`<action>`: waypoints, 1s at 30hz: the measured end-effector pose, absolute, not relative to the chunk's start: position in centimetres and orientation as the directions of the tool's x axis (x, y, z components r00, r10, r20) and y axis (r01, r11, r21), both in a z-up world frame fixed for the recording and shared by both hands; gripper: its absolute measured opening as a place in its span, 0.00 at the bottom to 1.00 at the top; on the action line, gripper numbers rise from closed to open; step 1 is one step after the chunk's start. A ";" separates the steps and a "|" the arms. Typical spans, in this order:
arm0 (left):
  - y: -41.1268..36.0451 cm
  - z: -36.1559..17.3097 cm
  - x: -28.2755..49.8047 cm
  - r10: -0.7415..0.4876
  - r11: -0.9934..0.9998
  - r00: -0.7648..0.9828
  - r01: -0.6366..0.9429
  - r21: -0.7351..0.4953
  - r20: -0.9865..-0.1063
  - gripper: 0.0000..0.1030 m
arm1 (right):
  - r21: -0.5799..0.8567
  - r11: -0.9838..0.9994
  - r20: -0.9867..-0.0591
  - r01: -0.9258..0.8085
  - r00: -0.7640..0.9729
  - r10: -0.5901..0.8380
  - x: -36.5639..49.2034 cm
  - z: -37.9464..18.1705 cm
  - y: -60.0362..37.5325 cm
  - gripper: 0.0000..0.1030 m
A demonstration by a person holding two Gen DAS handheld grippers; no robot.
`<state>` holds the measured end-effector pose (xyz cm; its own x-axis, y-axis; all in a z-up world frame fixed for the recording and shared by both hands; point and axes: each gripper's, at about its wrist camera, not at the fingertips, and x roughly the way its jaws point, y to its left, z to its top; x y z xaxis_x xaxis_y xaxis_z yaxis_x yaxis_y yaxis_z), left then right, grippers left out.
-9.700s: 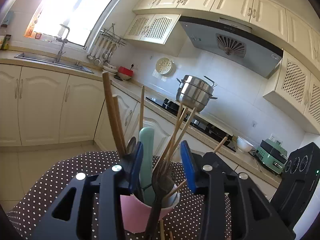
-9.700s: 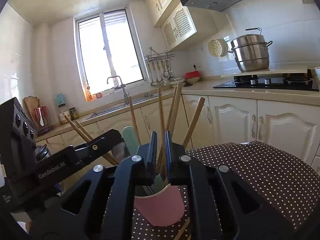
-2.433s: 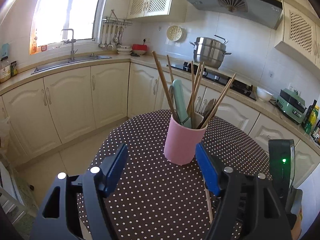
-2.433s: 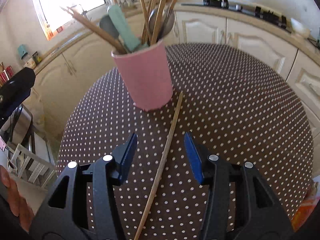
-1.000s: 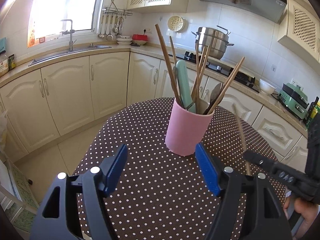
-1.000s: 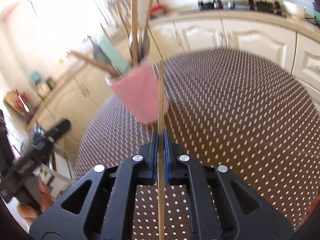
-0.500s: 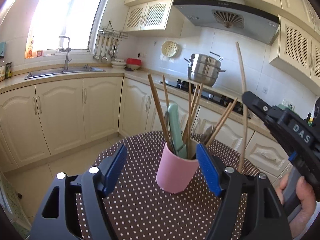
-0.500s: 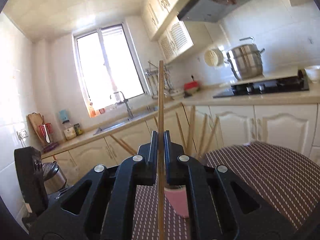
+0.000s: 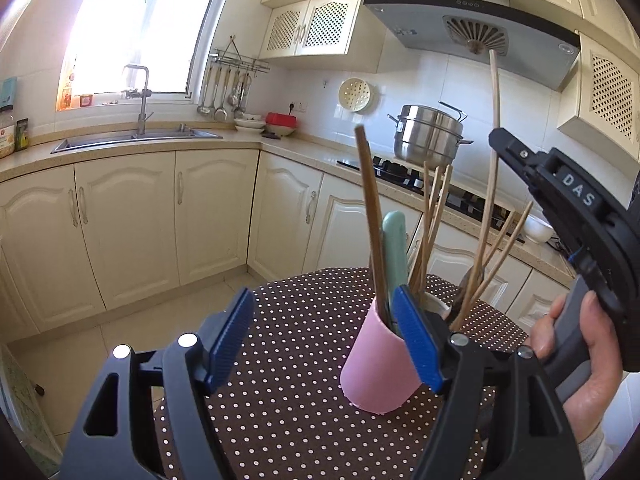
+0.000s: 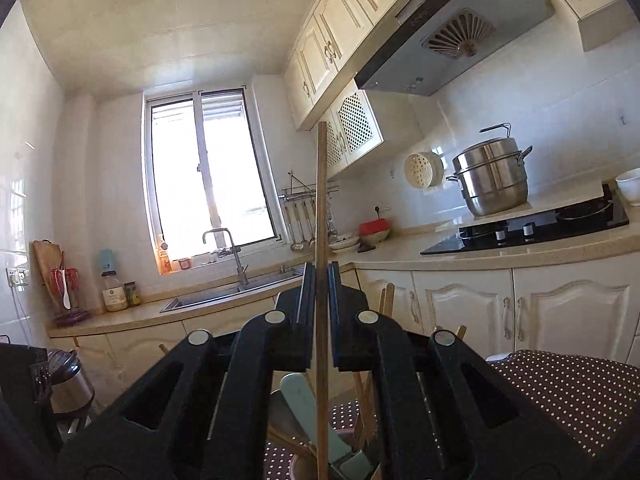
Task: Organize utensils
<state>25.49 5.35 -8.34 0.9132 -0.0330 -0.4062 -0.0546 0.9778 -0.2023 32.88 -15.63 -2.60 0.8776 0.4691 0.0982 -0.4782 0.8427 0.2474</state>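
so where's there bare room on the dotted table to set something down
Bare cloth lies left of the pink cup, out to the table's near and left edges, between the left tool's open fingers. It is crowded at the cup itself, full of upright utensils, and to its right, where the right tool holds a chopstick above it.

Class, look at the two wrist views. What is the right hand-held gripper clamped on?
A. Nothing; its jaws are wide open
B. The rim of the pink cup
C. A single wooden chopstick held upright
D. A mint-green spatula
C. The right hand-held gripper has its jaws shut on a thin wooden chopstick standing upright above the pink cup of utensils.
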 end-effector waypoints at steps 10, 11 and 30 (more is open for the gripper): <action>4.8 -8.7 26.7 -0.039 0.980 0.909 -0.047 -0.195 -0.415 0.69 | 0.198 0.860 0.006 -0.470 0.878 0.478 33.2 -5.0 -14.9 0.07; 4.7 -8.7 26.7 -0.041 0.980 0.910 -0.044 -0.195 -0.413 0.69 | 0.195 0.865 -0.012 -0.463 0.880 0.474 32.7 -5.2 -15.1 0.07; 2.8 -7.2 22.7 -0.026 0.990 0.894 -0.041 -0.138 -0.446 0.79 | 0.184 0.906 -0.156 -0.382 0.899 0.410 25.8 -5.8 -17.0 0.30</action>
